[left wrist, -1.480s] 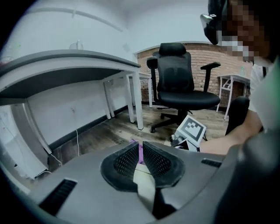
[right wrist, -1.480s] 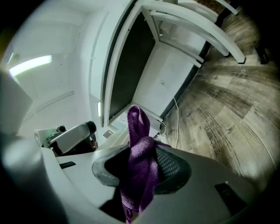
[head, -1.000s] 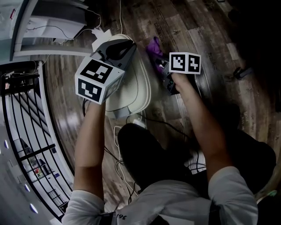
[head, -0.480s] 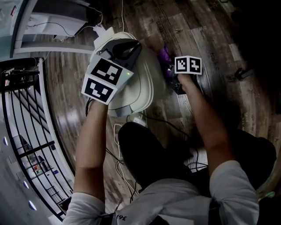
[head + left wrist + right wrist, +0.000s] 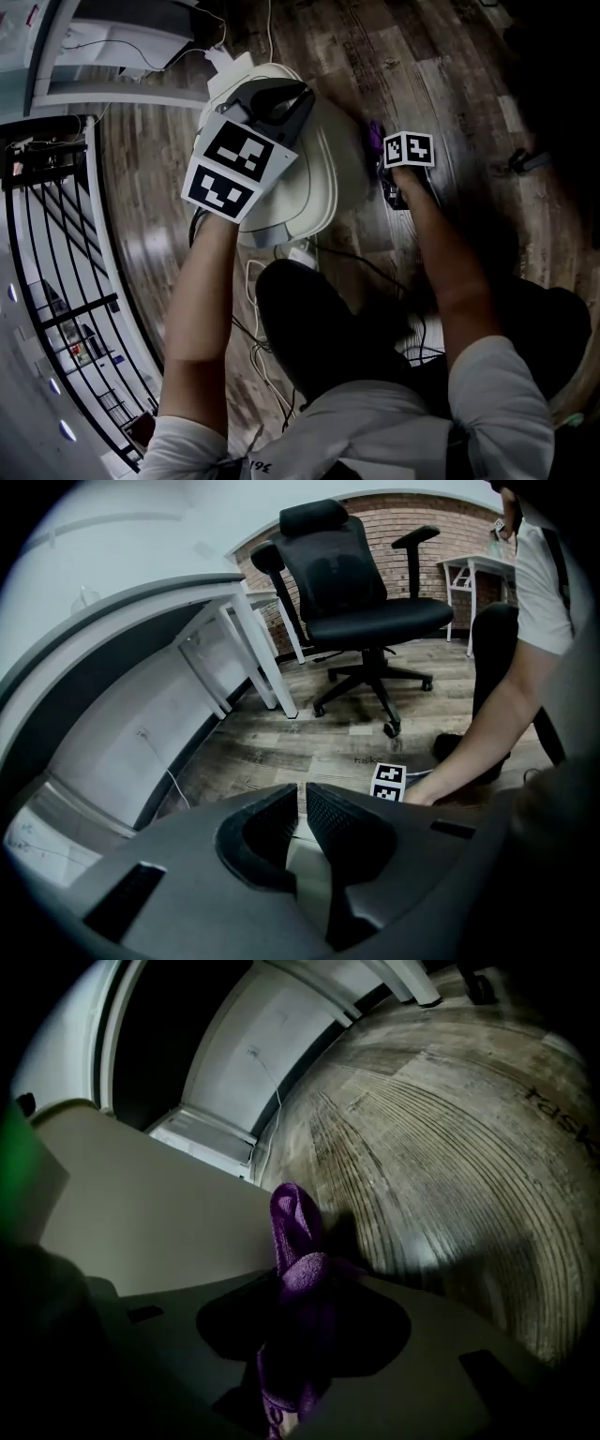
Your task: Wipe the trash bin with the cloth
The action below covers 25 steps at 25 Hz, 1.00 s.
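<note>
On floor (image 5: 422,56), trash bin (image 5: 326,173), inside unseen: L claw (image 5: 302,794) pinches its top; R claw (image 5: 302,1288) pinches purple cloth (image 5: 294,1227) beside it.

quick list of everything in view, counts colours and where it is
trash bin: one, white, on the floor before the person
cloth: one, purple, by the bin's right side
office chair: one, black, beyond the bin
desk: one, white, left of the chair
cables: several, white and black, on the floor near the bin
railing: one, black, far left
floor: wood planks
left gripper: grey, closed on the bin's top rim
right gripper: grey, closed on the cloth
forearms: two, bare
</note>
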### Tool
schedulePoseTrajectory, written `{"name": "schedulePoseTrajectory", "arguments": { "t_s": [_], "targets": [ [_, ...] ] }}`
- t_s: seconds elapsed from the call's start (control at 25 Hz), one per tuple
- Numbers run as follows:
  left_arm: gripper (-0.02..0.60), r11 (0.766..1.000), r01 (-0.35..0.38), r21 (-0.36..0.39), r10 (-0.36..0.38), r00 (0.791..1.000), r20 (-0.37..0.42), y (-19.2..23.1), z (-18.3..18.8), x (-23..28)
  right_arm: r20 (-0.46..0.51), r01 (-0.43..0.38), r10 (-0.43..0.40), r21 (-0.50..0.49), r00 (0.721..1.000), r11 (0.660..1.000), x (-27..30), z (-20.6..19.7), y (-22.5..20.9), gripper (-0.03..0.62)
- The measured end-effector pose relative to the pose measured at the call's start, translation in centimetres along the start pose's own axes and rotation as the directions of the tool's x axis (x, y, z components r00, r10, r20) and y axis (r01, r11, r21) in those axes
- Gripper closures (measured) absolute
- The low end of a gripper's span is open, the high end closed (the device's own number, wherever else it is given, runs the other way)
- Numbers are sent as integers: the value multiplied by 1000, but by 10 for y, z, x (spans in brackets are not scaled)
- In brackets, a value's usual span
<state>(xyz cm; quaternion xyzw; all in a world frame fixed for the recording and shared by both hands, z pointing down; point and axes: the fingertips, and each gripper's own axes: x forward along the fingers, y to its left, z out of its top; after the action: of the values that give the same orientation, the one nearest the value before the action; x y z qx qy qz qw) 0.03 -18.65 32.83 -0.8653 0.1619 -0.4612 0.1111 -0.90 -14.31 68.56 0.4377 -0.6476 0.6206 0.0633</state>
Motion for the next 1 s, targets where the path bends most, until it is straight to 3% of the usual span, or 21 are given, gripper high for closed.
{"name": "schedulePoseTrajectory", "arguments": {
  "t_s": [0.24, 0.44, 0.68, 1.0],
  "targets": [
    [549, 1000, 2, 0, -2, 1000, 1, 0, 0, -1, 21, 25, -25, 5, 999, 1000, -9, 4, -4, 447],
    [549, 1000, 2, -6, -2, 1000, 1, 0, -1, -1, 173, -80, 72, 43, 982, 996, -45, 40, 23, 446],
    [549, 1000, 10, -22, -9, 1000, 7, 2, -2, -2, 341, -290, 289, -51, 895, 956, -117, 62, 108, 447],
    [549, 999, 21, -41, -20, 999, 33, 2, 1, -4, 424, -433, 474, -196, 771, 880, -199, 56, 187, 447]
  ]
}}
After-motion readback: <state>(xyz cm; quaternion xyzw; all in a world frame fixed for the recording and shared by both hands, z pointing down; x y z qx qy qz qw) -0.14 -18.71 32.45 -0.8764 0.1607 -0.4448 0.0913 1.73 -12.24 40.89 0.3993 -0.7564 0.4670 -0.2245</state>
